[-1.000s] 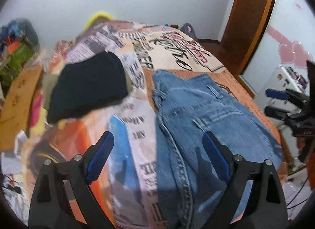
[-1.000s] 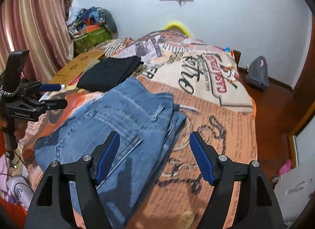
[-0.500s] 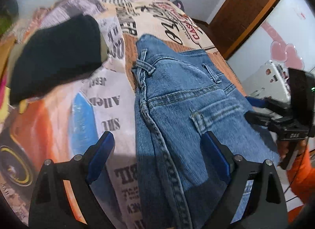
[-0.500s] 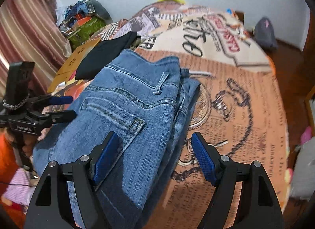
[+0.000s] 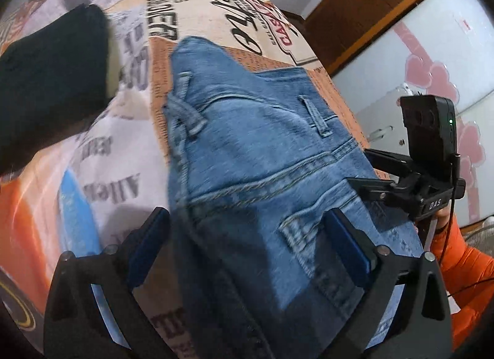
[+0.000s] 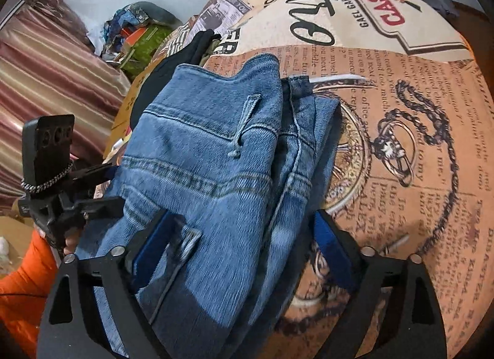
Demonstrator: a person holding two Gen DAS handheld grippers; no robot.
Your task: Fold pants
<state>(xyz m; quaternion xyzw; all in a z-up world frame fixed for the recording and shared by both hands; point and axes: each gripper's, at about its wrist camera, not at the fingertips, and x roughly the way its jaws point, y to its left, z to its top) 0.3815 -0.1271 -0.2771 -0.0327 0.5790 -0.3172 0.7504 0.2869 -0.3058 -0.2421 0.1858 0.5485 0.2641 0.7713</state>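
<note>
Jeans [image 5: 262, 173] on bed [image 6: 416, 143], apparently folded once lengthwise; further folds left. Left claw [image 5: 247, 244], right claw [image 6: 244, 244] opening astride denim, grasping nothing.

Open printed bedspread [image 6: 401, 130] is left free to the right of the folded jeans [image 6: 216, 173]. On the jeans' other side, a narrow strip of bedspread is bounded by a black folded garment [image 5: 52, 81].

Bedspread [image 6: 401, 87] print reads "GAEL GARCIA", "Allen"; right hand-held gripper [image 5: 364, 173] body marked "DAS"
</note>
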